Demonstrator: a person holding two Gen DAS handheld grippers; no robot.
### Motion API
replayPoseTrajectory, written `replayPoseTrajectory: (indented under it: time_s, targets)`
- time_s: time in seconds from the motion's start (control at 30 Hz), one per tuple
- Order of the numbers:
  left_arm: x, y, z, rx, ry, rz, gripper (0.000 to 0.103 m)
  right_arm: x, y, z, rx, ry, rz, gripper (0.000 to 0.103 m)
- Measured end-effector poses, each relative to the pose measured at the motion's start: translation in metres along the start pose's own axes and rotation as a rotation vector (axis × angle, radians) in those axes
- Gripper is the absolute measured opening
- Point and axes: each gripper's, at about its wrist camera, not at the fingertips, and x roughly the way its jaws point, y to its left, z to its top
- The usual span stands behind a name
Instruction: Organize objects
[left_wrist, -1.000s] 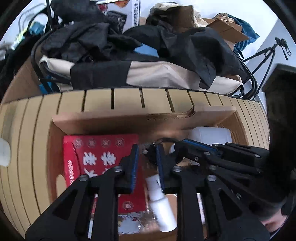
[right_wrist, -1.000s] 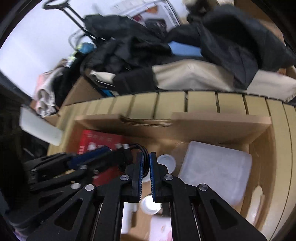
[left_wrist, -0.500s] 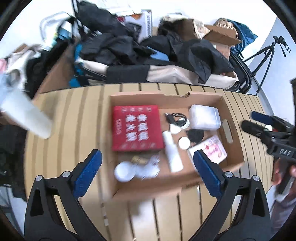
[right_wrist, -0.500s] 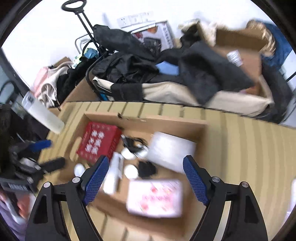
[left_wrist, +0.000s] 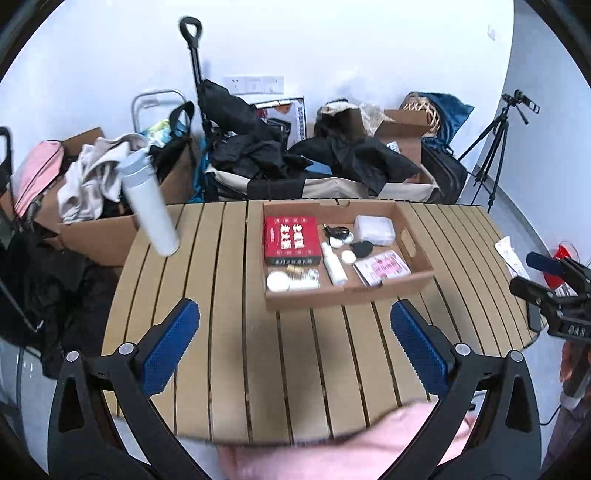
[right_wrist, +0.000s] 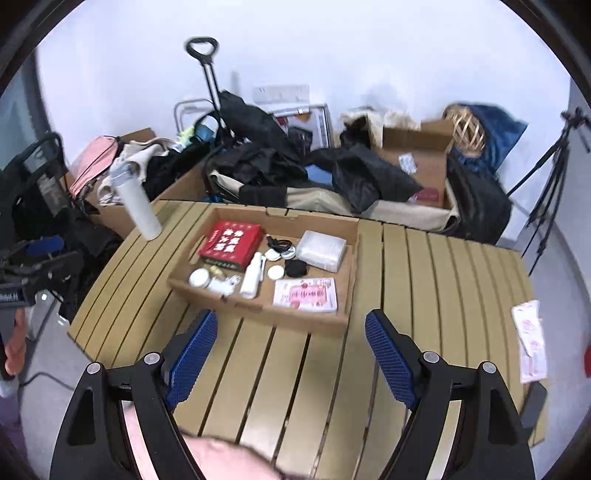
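A shallow cardboard box (left_wrist: 347, 295) (right_wrist: 266, 310) sits on the slatted wooden table (left_wrist: 221, 332). It holds a red box (left_wrist: 291, 240) (right_wrist: 231, 242), a white bottle (left_wrist: 334, 264) (right_wrist: 253, 275), a pink packet (left_wrist: 382, 267) (right_wrist: 306, 295), a clear plastic container (left_wrist: 373, 229) (right_wrist: 321, 249), a black cable (left_wrist: 334, 232) and a white round jar (left_wrist: 277, 281). My left gripper (left_wrist: 291, 314) hangs above the table in front of the box, its jaws opening with nothing between them. My right gripper (right_wrist: 291, 321) is likewise raised, open and empty.
A white tumbler (left_wrist: 149, 206) (right_wrist: 137, 210) stands at the table's far left corner. Another pink packet (right_wrist: 530, 339) lies near the right edge. Bags, clothes and cartons crowd the floor behind the table; a tripod (left_wrist: 491, 158) stands at the right.
Both grippers rose and pulled back out of the box, from nearly shut down among its contents to wide open. The black cable lies in the box.
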Motion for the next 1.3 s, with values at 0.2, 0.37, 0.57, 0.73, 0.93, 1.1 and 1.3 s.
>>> replayPoseTrajectory:
  time_s: [0.2, 0.37, 0.57, 0.73, 0.93, 1.1, 1.3]
  targets:
    - [-0.091, -0.019, -0.062, 0.076, -0.128, 0.057, 0.103, -0.079, 0.036, -0.068, -0.012, -0.08, 0.024, 0.085]
    - [-0.142, -0.035, -0.136, 0.095, -0.176, 0.134, 0.103, -0.128, 0.068, -0.133, 0.001, -0.132, 0.037, 0.085]
    - [-0.161, -0.042, -0.246, -0.088, -0.137, 0.109, 0.103, -0.148, 0.096, -0.229, 0.119, -0.195, -0.009, 0.085]
    - [-0.165, -0.063, -0.254, 0.008, -0.144, 0.121, 0.103, -0.145, 0.112, -0.239, 0.073, -0.165, 0.005, 0.085]
    - [-0.17, -0.069, -0.255, -0.004, -0.157, 0.105, 0.103, -0.143, 0.119, -0.243, 0.044, -0.16, -0.006, 0.085]
    - [-0.171, -0.065, -0.258, -0.021, -0.16, 0.113, 0.103, -0.143, 0.116, -0.245, 0.052, -0.156, -0.011, 0.085]
    - [-0.168, -0.065, -0.258, -0.018, -0.153, 0.119, 0.103, -0.141, 0.115, -0.243, 0.057, -0.144, -0.023, 0.085]
